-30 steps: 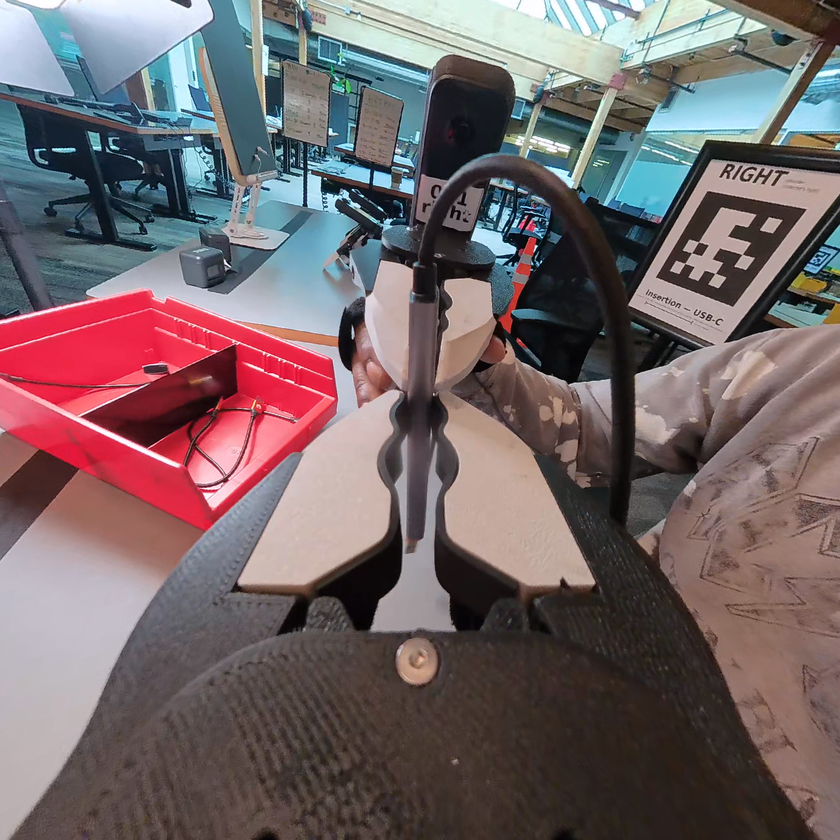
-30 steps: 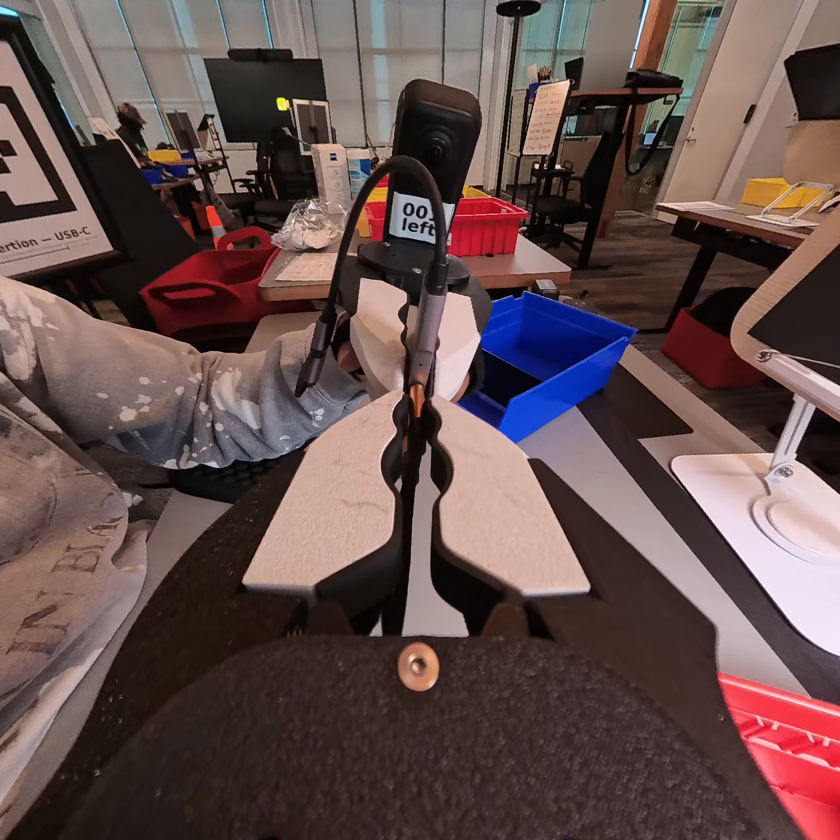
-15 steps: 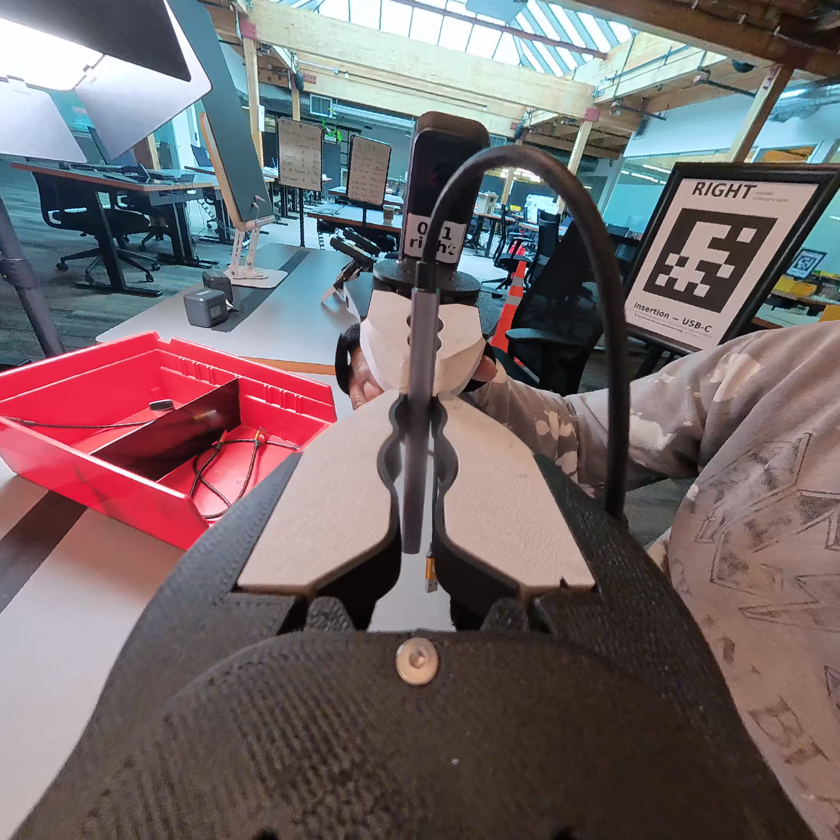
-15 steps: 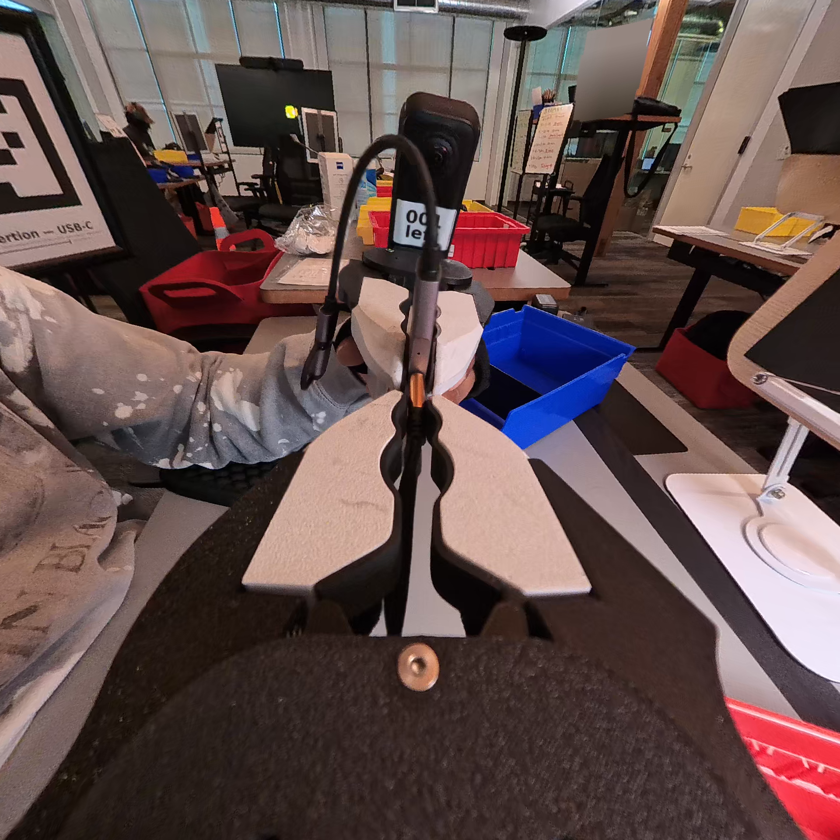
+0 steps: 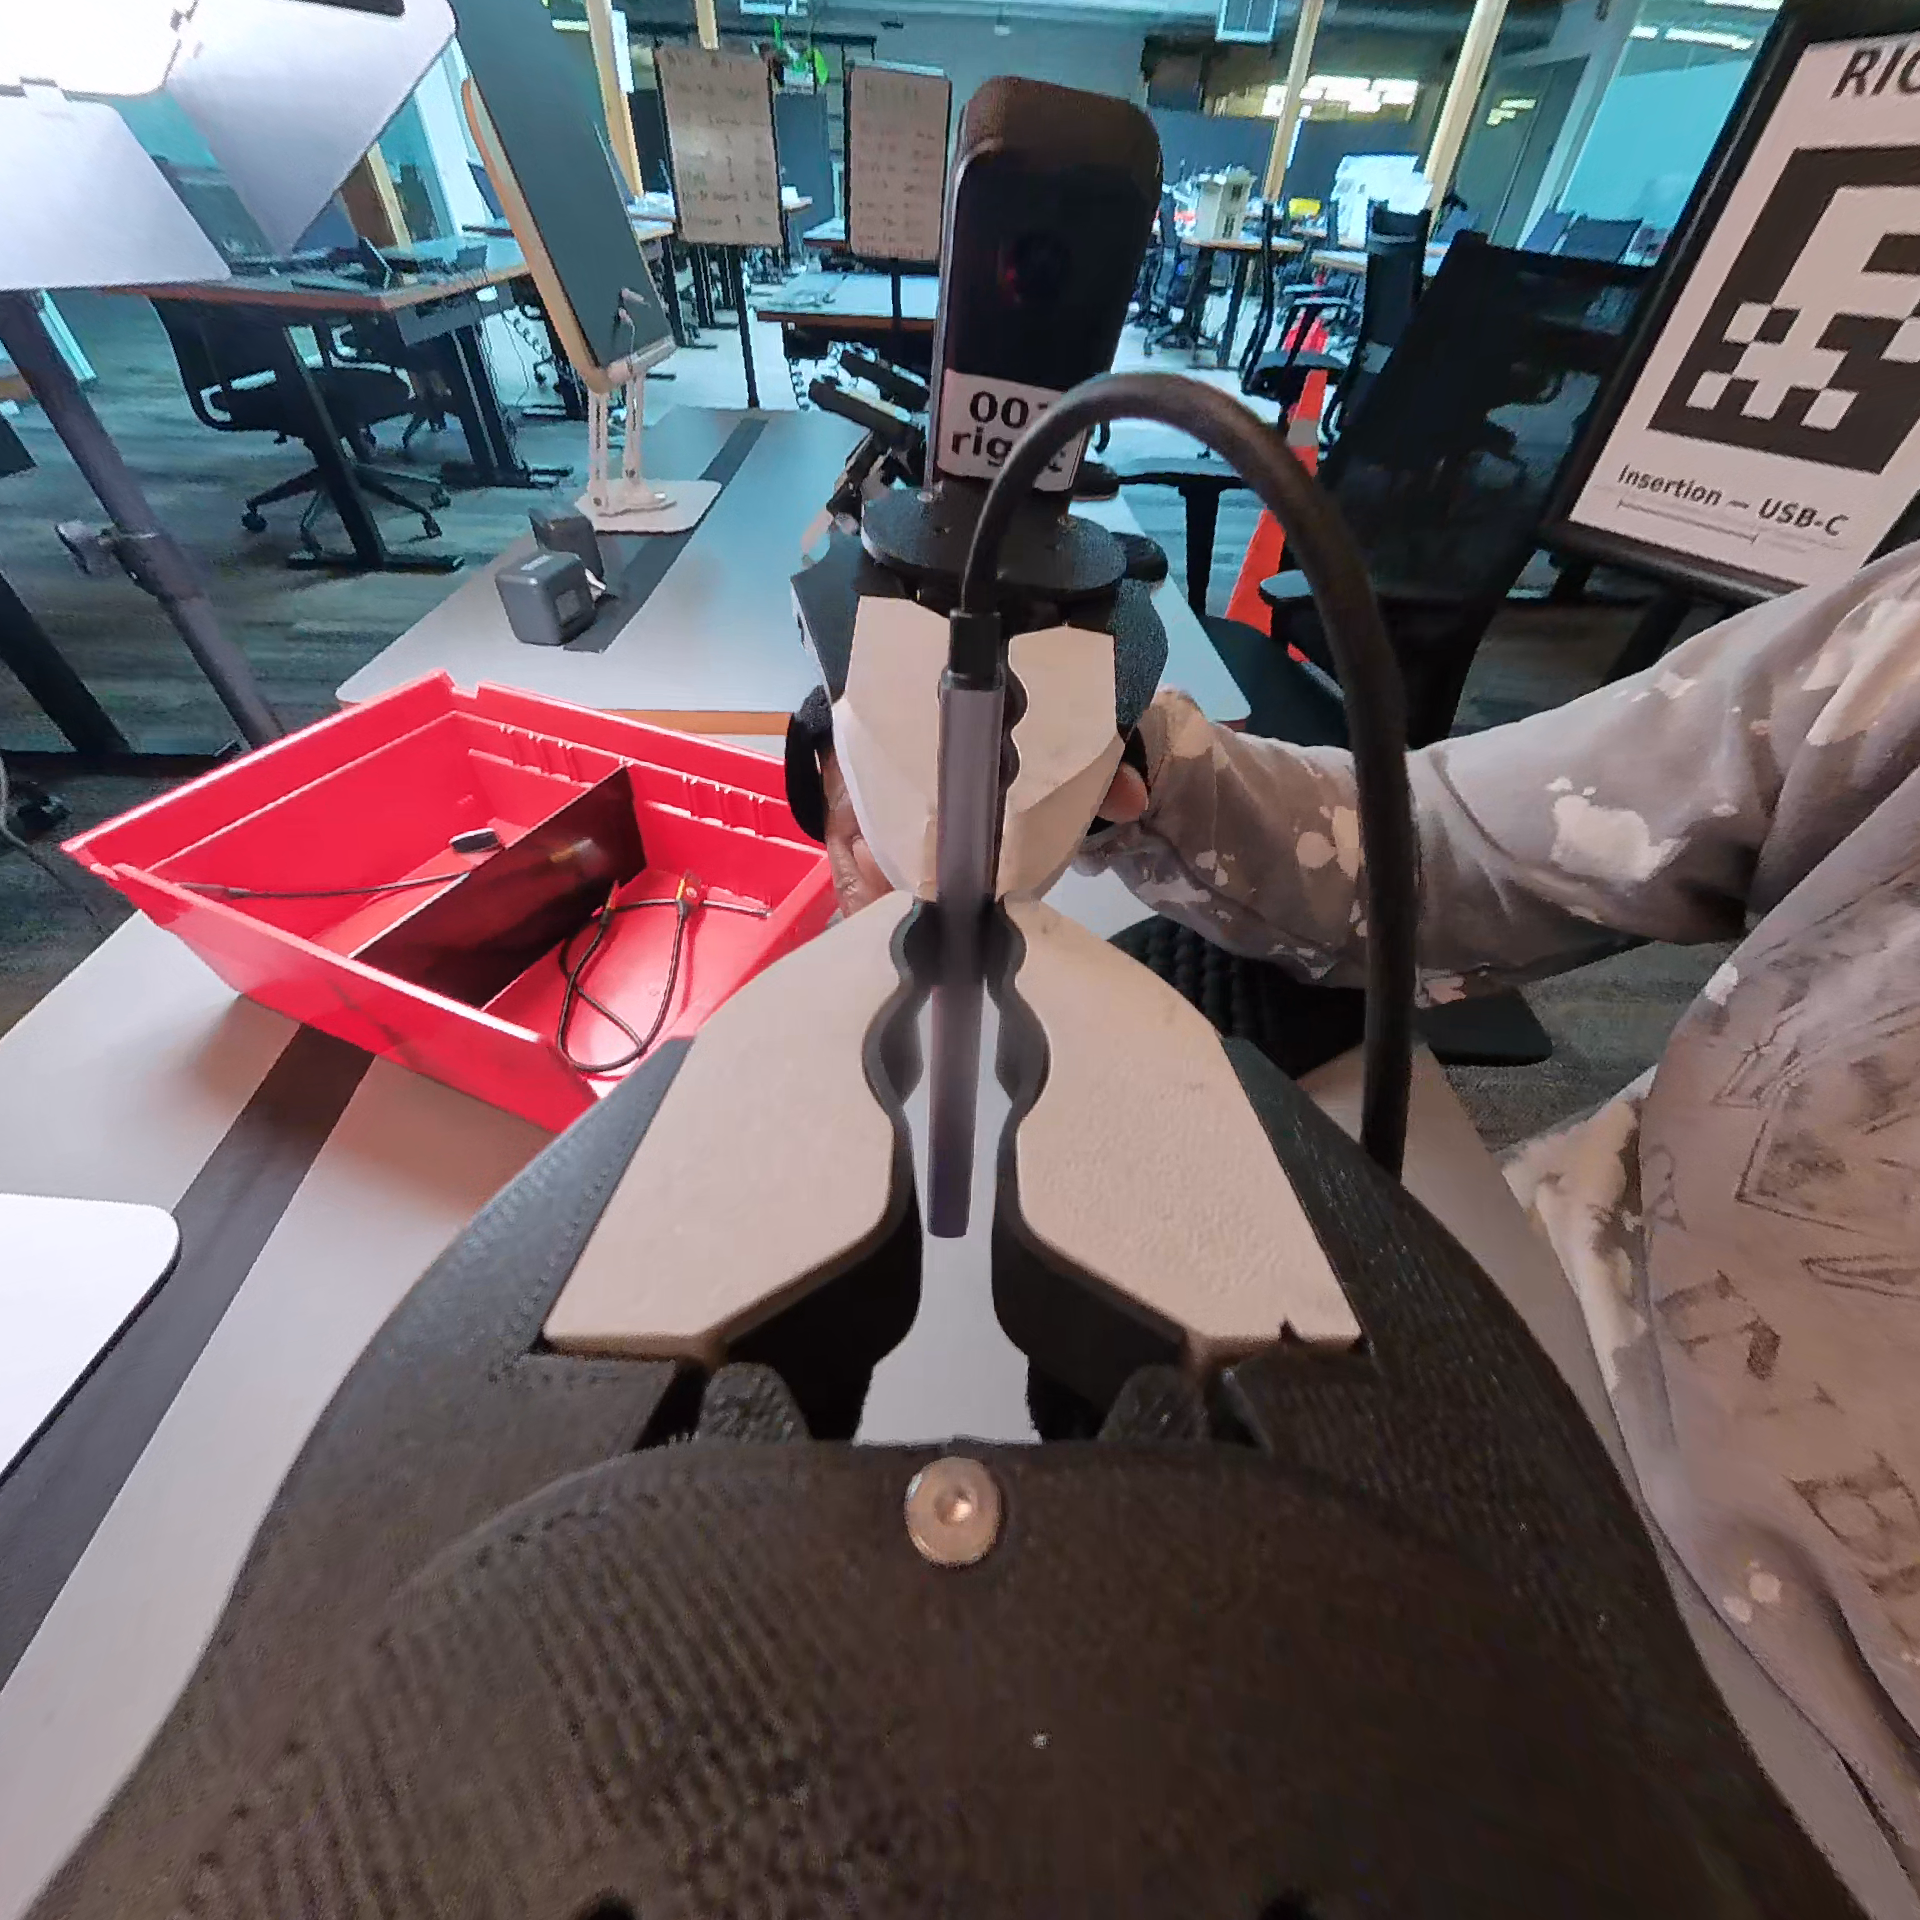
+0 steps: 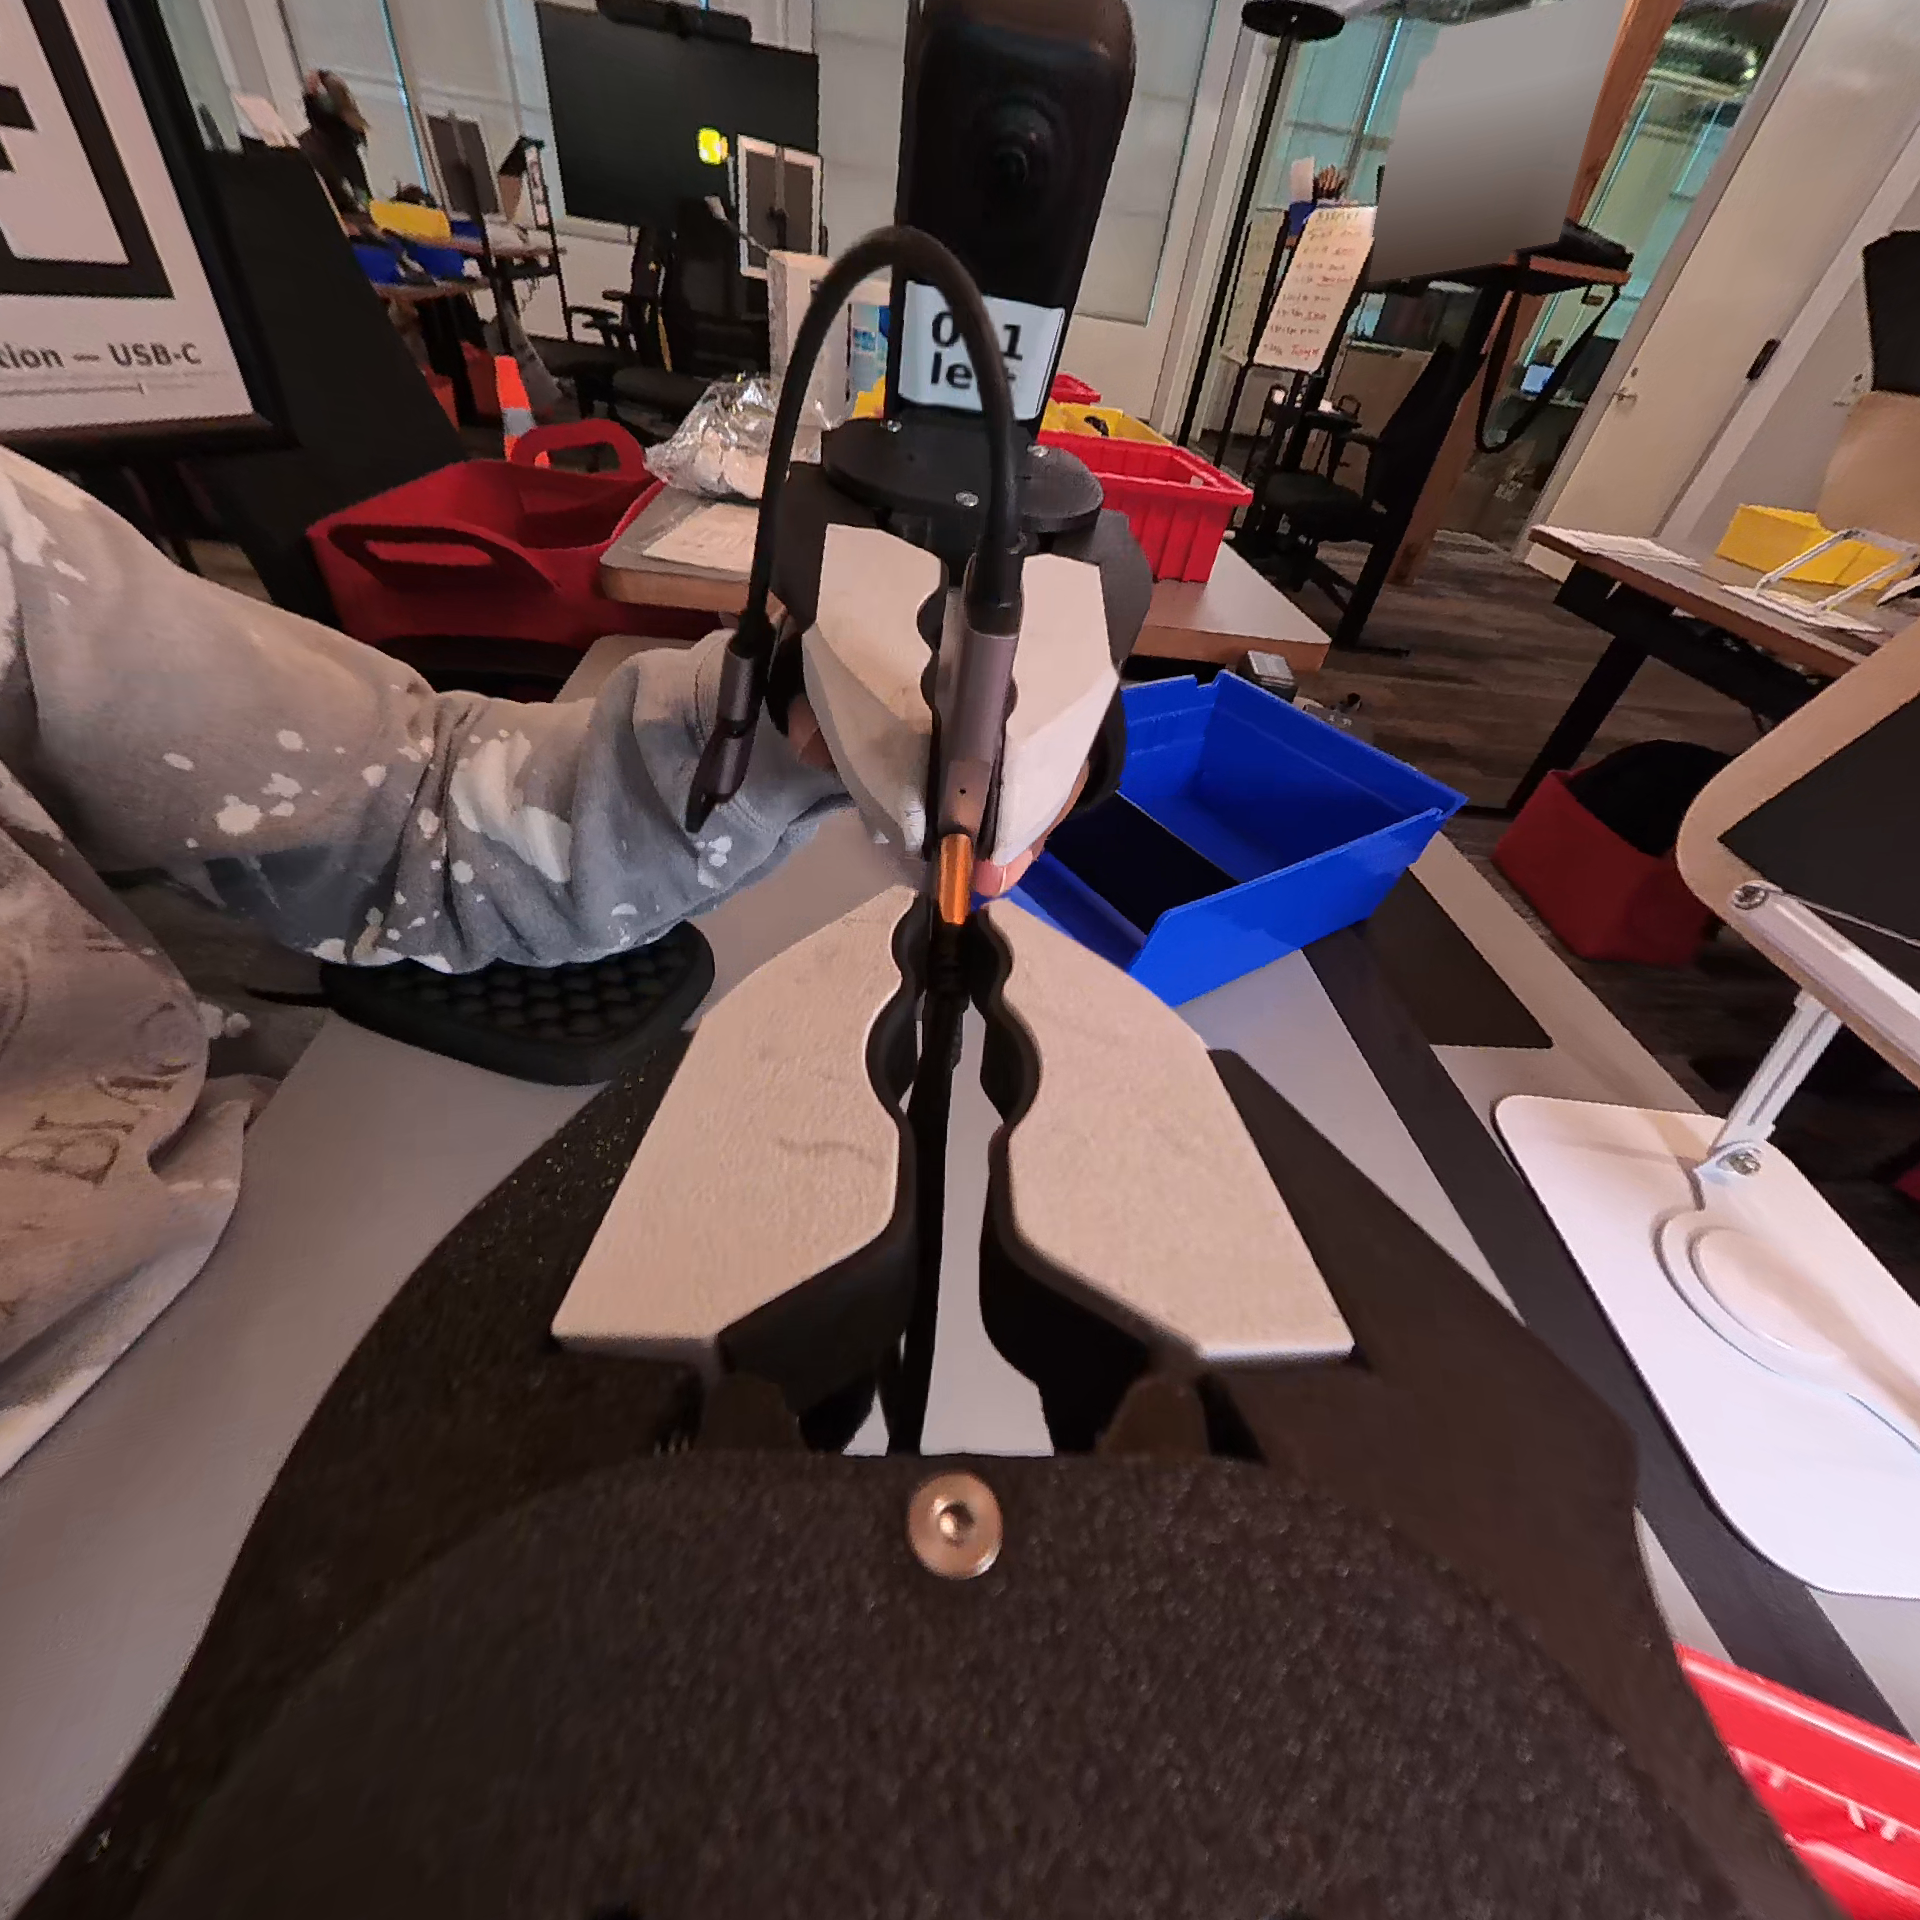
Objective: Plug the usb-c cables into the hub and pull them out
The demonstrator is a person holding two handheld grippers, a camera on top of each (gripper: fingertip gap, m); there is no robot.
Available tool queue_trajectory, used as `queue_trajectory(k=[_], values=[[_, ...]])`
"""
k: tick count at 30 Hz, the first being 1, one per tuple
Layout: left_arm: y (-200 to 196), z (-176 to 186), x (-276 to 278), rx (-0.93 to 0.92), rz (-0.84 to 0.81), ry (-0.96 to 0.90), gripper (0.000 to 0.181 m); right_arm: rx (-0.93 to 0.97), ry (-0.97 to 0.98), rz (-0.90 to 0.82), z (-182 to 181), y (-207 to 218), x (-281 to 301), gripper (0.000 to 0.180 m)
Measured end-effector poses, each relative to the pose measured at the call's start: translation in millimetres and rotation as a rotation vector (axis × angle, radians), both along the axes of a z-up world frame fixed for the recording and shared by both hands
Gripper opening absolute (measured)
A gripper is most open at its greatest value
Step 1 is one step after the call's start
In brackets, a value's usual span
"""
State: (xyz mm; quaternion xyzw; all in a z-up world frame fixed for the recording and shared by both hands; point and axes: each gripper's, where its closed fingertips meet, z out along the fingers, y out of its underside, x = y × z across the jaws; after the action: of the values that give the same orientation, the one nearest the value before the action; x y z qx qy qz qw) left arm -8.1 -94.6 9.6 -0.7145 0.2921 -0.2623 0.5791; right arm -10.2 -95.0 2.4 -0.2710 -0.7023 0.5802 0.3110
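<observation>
My left gripper (image 5: 951,914) is shut on a slim grey hub (image 5: 961,997), held upright at its tips. The hub's thick black lead (image 5: 1371,727) loops over the top and ends in a grey plug (image 6: 727,727) that hangs free. My right gripper (image 6: 951,930) faces it tip to tip and is shut on a thin black USB-C cable (image 6: 930,1143). That cable's orange plug (image 6: 954,878) sits at the hub's lower end (image 6: 977,707). I cannot tell how deep it sits in the port. The orange plug is hidden in the left wrist view.
A red bin (image 5: 312,966) with loose thin cables stands on the grey table to the left. A blue bin (image 6: 1299,883) lies behind the left gripper. A white stand base (image 6: 1714,1299) is on the right. A person's sleeve (image 5: 1558,831) reaches in. Left and right tips are no more than a few centimetres apart.
The two grippers have come closer together and both views have tilted downwards. The orange plug that showed below the hub in the left wrist view half a second ago is out of sight.
</observation>
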Motion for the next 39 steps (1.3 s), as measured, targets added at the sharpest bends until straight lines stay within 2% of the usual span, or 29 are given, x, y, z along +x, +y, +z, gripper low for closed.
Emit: queue_trajectory(k=[10,13,15,18,22,27,32,39], values=[[6,-6,0,-0.033,0.000,-0.014,0.010,0.039,-0.025,0.026,-9,10,5,0.007],[-14,35,-54,0.073,0.101,-0.175,0.009,-0.071,0.043,-0.084,8,64,23,0.007],[-32,38,-77,0.089,0.158,-0.108,0.010,-0.056,0.100,-0.174,17,86,30,0.007],[-34,37,-87,0.081,0.210,-0.072,0.010,-0.036,0.091,-0.254,19,100,26,0.007],[-41,43,-103,0.084,0.243,-0.119,0.010,-0.017,0.074,-0.335,16,118,28,0.007],[-63,67,-149,0.166,0.442,-0.163,0.009,0.054,0.080,-0.431,20,129,29,0.007],[-71,73,-150,0.186,0.446,-0.156,0.009,0.085,0.080,-0.463,41,138,21,0.007],[-59,63,-139,0.152,0.411,-0.134,0.010,0.180,0.077,-0.543,104,174,-5,0.007]])
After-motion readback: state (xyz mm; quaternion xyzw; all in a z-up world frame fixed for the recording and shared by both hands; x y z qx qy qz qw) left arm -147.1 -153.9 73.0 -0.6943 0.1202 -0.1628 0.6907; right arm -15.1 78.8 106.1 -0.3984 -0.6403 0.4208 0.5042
